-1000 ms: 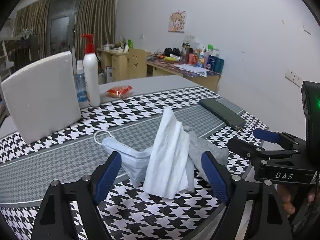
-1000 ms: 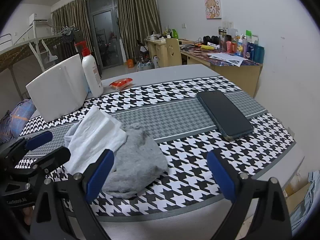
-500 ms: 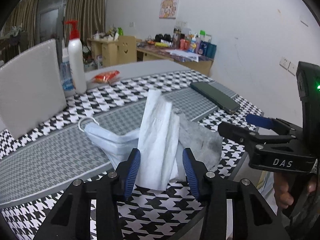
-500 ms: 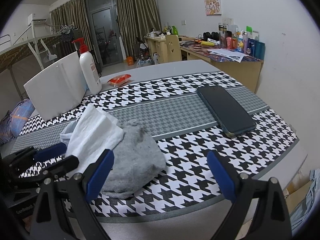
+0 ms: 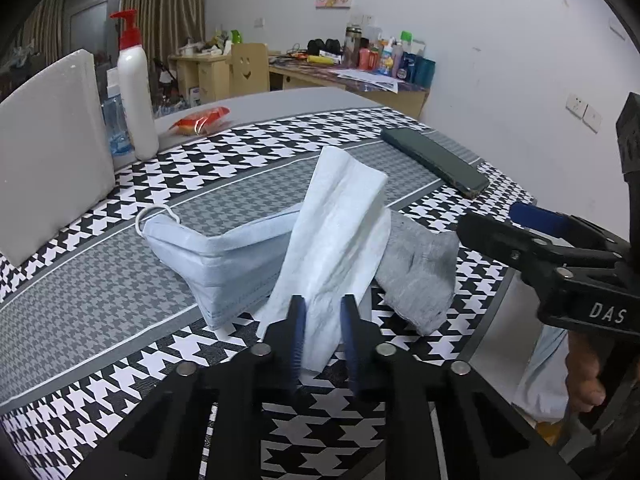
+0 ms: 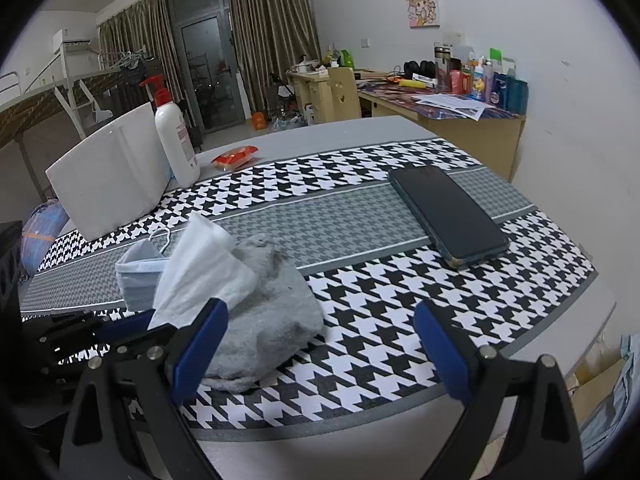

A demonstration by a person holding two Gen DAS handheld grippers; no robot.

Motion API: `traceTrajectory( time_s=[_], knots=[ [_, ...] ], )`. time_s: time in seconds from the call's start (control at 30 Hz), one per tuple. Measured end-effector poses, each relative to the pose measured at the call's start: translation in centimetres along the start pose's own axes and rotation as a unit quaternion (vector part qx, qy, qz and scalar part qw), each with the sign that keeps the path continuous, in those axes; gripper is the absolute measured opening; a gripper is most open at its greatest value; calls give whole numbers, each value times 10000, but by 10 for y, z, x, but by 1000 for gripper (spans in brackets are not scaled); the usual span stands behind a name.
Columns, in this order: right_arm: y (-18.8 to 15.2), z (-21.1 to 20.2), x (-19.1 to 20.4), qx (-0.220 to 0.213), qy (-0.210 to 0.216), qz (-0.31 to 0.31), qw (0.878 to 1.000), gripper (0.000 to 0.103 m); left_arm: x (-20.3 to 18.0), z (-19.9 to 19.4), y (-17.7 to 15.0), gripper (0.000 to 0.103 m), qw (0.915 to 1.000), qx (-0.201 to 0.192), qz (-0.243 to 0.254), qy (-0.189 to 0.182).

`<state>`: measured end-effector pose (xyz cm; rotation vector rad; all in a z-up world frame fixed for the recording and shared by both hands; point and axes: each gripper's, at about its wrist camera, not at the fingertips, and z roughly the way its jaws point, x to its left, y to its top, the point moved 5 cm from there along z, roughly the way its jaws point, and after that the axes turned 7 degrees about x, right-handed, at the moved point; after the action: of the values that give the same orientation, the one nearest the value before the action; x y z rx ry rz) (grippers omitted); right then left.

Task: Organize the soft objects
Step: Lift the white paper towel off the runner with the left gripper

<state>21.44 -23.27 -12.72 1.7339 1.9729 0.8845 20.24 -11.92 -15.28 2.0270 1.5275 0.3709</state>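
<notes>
Pinching the near lower edge of the white tissue (image 5: 340,236), the left gripper (image 5: 323,320) has just been closing, and its blue pads (image 5: 298,332) now squeeze the paper between them. The tissue stands up in a loose fold at the near edge of the table, leaning over a light blue face mask (image 5: 216,256) on its left and touching a grey cloth (image 5: 416,276) on its right; all three lie in one small heap.

To do this step well, I judge the grip should take the tissue alone. The mask's folded body sits just beside the left pad, so a lift straight up and slow would show whether the mask comes along. Tissue tears easily, so a gentle pull away from the heap is safer than a jerk.

The right gripper (image 6: 320,344) hangs with its jaws wide apart and nothing between them, near the grey cloth (image 6: 272,320); its left pad is just in front of the cloth, and whether it touches I cannot tell.

Farther off on the houndstooth tablecloth (image 5: 100,384) lie a dark phone (image 6: 448,212) at the right and a red packet (image 5: 200,118) at the far side. A white pump bottle (image 5: 136,92) stands at the far left beside an upright white foam board (image 5: 48,160).

No bin, box or tray for the soft things shows in either view, so where they are to go is unclear.
</notes>
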Motion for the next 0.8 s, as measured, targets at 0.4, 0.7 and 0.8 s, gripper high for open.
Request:
traceTrajectory(
  time_s=[0.4,0.7,0.8],
  knots=[
    [-3,-3,-3,-13,27,34,10000,96,2,-22,3,2,9996,-272,27,-33],
    [-2,-4,-2,-30,48,19,10000,96,6,-60,7,2,9978,-653,41,64],
    [-2,-6,-1,-58,72,-1,10000,96,10,-72,4,2,9972,-738,6,136]
  ],
)
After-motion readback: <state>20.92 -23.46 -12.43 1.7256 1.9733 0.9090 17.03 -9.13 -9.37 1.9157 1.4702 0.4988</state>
